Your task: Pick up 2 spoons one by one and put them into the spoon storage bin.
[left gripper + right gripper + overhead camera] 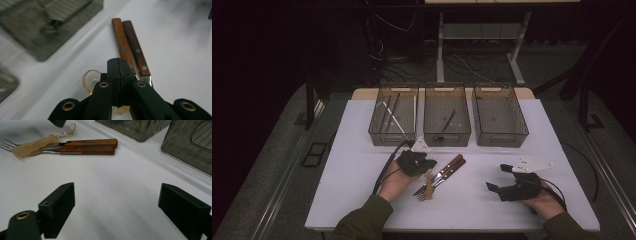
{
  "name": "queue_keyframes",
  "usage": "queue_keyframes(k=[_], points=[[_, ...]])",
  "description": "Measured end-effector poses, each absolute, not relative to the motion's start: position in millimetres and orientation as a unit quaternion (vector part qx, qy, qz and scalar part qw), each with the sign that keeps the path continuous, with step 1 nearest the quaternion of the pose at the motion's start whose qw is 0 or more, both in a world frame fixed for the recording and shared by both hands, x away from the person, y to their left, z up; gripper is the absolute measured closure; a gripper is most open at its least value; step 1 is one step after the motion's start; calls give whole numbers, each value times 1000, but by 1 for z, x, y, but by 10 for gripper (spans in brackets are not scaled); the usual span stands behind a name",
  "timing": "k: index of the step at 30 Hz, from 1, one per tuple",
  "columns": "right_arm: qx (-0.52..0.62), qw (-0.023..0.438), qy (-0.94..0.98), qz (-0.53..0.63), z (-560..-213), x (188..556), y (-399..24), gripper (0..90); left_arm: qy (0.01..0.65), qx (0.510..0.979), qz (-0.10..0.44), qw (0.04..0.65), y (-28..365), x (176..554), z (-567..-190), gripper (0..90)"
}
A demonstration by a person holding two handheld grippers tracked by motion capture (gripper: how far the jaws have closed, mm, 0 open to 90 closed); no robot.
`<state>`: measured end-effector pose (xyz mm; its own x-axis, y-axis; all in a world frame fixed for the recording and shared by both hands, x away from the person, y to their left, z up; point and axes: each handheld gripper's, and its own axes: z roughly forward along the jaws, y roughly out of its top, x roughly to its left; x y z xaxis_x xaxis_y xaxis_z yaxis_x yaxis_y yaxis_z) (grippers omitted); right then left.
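Black jaws of the left gripper (426,165) are pressed together on a pale translucent plastic utensil (429,185), lying across two wooden-handled pieces of cutlery (451,167) on the white table (362,150). Right gripper (495,180) rests nearby, jaws wide apart, holding nothing

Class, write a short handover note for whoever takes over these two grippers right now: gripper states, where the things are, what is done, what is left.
Left gripper: fingers shut on a tan plastic utensil, just picked from the pile.
Right gripper: open, holding nothing, over bare table.
Two wooden-handled utensils lie side by side at table centre; one is a fork.
Done: thin sticks are in the left bin, one dark utensil in the middle bin.
Left, probably: bin the plastic utensil, then the wooden-handled pair.
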<state>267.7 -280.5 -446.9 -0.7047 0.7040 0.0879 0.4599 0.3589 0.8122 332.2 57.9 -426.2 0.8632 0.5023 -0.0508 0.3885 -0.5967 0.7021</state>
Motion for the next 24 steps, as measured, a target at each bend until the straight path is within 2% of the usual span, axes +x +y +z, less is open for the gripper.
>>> queue_keyframes(k=[10,16,24], points=[[356,141,812,440,-446,267,-281,138,236,910,72,335,51,332,-436,891],[357,140,812,440,-446,267,-281,138,223,921,86,309,50,332,-438,892],[359,141,811,441,-446,267,-282,138,235,922,94,294,58,330,-436,892]])
